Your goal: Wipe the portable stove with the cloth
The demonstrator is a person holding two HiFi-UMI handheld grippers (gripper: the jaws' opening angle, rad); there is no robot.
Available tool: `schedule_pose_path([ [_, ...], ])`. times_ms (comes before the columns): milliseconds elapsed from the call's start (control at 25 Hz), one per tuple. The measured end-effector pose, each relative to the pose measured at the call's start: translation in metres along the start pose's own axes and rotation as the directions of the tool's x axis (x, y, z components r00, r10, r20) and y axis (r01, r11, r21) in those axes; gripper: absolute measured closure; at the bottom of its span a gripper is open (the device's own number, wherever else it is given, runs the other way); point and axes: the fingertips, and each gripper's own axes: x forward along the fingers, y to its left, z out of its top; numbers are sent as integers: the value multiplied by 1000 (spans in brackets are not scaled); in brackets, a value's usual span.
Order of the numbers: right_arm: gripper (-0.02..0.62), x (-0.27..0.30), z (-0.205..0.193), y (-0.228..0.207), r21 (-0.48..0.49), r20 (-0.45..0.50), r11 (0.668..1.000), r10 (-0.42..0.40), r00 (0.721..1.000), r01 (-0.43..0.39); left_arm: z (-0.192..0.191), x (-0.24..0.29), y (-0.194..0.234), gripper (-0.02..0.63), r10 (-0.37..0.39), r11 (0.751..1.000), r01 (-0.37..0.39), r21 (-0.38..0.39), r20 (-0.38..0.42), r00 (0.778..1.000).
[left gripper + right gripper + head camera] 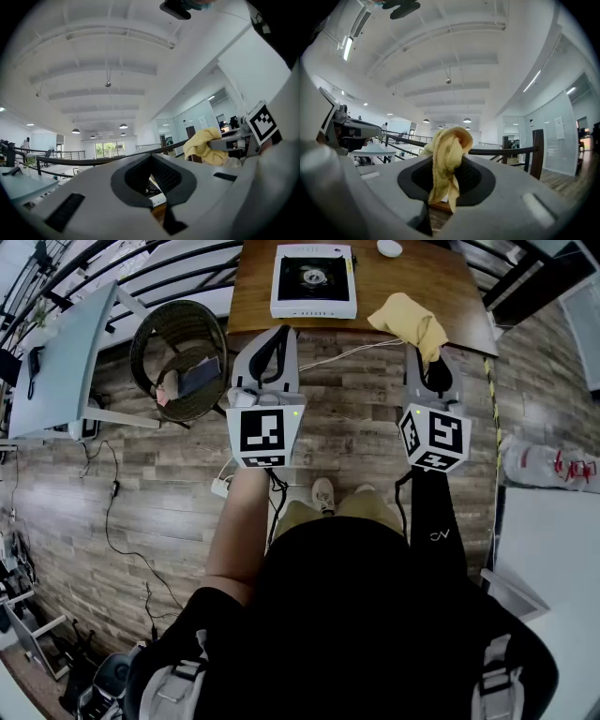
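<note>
The white portable stove (313, 279) sits on the wooden table (403, 273) at the top of the head view. My right gripper (427, 352) is shut on a yellow cloth (410, 320), held over the table's near right edge, to the right of the stove. In the right gripper view the cloth (446, 150) hangs bunched between the jaws. My left gripper (279, 332) is shut with nothing in it, just short of the table's near edge in front of the stove. From the left gripper view I see the cloth (202, 144) off to the right.
A round wicker chair (178, 357) holding some items stands left of the table. A small white object (389, 247) lies at the table's far edge. A white cable (347, 354) runs over the wooden floor. A grey desk (61, 362) stands far left.
</note>
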Motion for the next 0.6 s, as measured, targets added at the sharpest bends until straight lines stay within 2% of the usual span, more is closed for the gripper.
schedule_pose_path([
  [600,506,1,9,10,-31,8,999,36,999,-35,2,-9,4,598,17,1000,-17,-11,2,1000],
])
